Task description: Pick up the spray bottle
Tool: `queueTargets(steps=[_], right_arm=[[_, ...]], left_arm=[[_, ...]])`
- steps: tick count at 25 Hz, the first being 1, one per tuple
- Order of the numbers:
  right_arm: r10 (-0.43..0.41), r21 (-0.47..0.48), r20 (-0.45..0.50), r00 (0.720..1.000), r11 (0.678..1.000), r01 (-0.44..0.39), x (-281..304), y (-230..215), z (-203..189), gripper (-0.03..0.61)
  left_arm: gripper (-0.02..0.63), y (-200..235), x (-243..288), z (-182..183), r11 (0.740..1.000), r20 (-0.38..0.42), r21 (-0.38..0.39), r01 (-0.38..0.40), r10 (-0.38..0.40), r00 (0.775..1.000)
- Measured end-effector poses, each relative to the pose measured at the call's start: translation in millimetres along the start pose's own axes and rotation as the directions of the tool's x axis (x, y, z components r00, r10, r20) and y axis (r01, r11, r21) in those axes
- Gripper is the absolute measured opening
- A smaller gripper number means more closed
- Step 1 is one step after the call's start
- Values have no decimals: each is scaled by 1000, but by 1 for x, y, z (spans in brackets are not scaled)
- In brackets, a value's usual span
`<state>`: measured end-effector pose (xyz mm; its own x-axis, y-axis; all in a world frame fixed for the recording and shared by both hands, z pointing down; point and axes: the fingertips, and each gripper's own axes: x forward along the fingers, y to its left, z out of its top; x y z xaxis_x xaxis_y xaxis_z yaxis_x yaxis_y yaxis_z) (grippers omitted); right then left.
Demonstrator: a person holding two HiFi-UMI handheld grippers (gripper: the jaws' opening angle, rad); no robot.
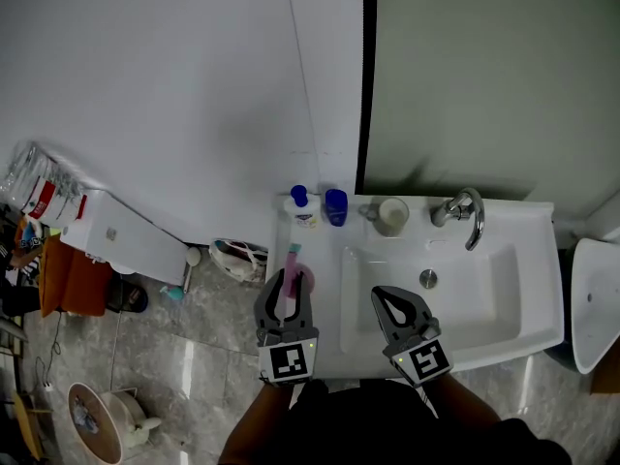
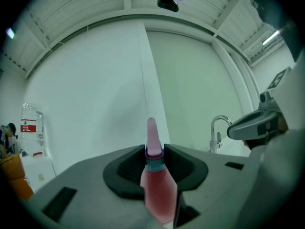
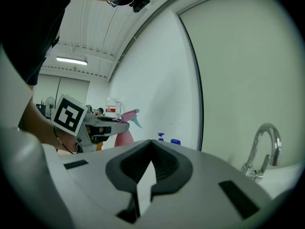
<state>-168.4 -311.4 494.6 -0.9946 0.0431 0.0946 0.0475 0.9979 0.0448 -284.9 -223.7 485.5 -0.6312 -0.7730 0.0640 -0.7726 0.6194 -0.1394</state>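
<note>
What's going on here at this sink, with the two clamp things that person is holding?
A person stands at a white sink with a hand-held tool in each hand. The left tool is clamped on the neck of a pink spray bottle and holds it upright at the sink's left edge. The right tool is closed and holds nothing; it hovers above the basin. A faucet, a cup and small blue-capped bottles stand along the back of the sink.

Your left gripper (image 1: 288, 285) points level, its jaws clamped on the neck of the spray bottle (image 2: 155, 185). Your right gripper (image 1: 391, 298) is level beside it, the two apart; its jaw tips seem to meet, with nothing between them.
</note>
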Motion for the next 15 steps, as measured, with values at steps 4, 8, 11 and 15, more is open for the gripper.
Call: queueTargets(steps=[4, 8, 11, 15], right_arm=[[3, -12, 17, 1000, 1000, -3, 1, 3, 6, -2], [12, -21, 35, 999, 1000, -11, 2, 8, 15, -2], [29, -30, 47, 998, 999, -28, 5, 15, 23, -2], [44, -41, 67, 997, 998, -41, 9, 20, 34, -2]], left_arm=[[117, 3, -9, 22, 1000, 36, 0, 1, -1, 999], [117, 5, -22, 44, 1000, 68, -12, 3, -2, 998], [117, 10, -36, 56, 1000, 84, -16, 4, -3, 996], [117, 17, -50, 68, 999, 91, -33, 3, 0, 996]])
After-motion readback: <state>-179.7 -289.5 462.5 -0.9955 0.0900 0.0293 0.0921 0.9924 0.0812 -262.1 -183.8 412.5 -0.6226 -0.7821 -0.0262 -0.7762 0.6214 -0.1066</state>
